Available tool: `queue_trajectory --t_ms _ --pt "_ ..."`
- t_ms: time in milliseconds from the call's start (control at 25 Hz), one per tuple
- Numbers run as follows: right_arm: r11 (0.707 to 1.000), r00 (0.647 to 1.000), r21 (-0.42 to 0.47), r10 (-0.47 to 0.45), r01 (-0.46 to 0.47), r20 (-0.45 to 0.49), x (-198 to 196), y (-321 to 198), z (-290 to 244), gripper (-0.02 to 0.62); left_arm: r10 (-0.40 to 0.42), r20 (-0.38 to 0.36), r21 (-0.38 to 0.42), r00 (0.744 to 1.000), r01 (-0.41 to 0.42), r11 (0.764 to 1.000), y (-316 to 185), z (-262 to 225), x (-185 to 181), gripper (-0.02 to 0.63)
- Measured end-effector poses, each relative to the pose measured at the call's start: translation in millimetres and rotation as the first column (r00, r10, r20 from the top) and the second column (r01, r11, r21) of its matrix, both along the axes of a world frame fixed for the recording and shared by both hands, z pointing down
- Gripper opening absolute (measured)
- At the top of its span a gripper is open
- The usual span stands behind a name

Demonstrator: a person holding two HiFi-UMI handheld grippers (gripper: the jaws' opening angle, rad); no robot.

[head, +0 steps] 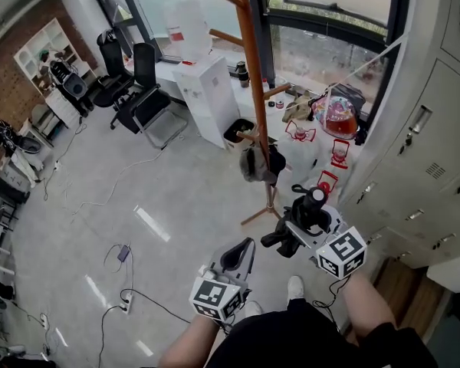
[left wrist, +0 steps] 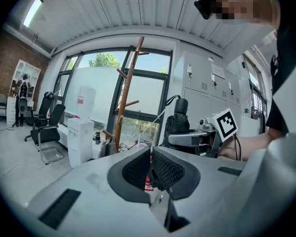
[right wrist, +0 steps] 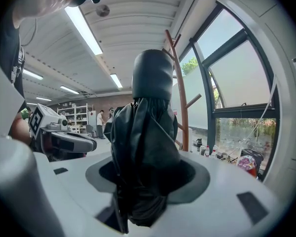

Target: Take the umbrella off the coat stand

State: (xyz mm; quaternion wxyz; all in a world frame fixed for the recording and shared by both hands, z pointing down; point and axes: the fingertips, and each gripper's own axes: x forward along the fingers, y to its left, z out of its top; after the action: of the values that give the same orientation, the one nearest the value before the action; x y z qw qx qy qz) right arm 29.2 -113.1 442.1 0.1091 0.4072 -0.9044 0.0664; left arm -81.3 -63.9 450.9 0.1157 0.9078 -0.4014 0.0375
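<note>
**— Where is the umbrella?**
— In my right gripper [right wrist: 148,174]. The folded black umbrella [right wrist: 147,147] sits squarely between its fingers [right wrist: 193,177], which are clamped on the bunched fabric partway along its length. In the head view it is at lower right of centre, just right of the foot of the coat stand [head: 253,67] and clear of its pegs.

**— Which way does it point?**
— Its long axis runs crosswise to the fingers. In the right gripper view it rises straight up the middle of the frame, with the rounded handle cap [right wrist: 153,75] at the top. In the left gripper view it also stands upright, cap uppermost.

**— And the other hand?**
— My left gripper [left wrist: 151,169] carries nothing. Its fingers [left wrist: 168,170] are together, with only a thin slit between the ribbed pads.

**— What can't you make out?**
— The fabric covers most of my right fingers, so only their dark edges show either side of it. The umbrella's lower end drops out of sight below them. The top of the coat stand is cut off by the upper edge of the head view. A dark bundle [head: 257,163] hangs low on the stand, and I cannot tell what it is.
</note>
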Motion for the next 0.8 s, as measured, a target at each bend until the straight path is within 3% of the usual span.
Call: queue_trajectory --t_ms 800 --pt "0.996 0.996 0.006 0.091 -0.091 -0.018 -38.6 90.5 5.4 0.287 0.102 -0.033 0.004 0.994 -0.102 0.995 61.8 1.8 -27.8 0.025"
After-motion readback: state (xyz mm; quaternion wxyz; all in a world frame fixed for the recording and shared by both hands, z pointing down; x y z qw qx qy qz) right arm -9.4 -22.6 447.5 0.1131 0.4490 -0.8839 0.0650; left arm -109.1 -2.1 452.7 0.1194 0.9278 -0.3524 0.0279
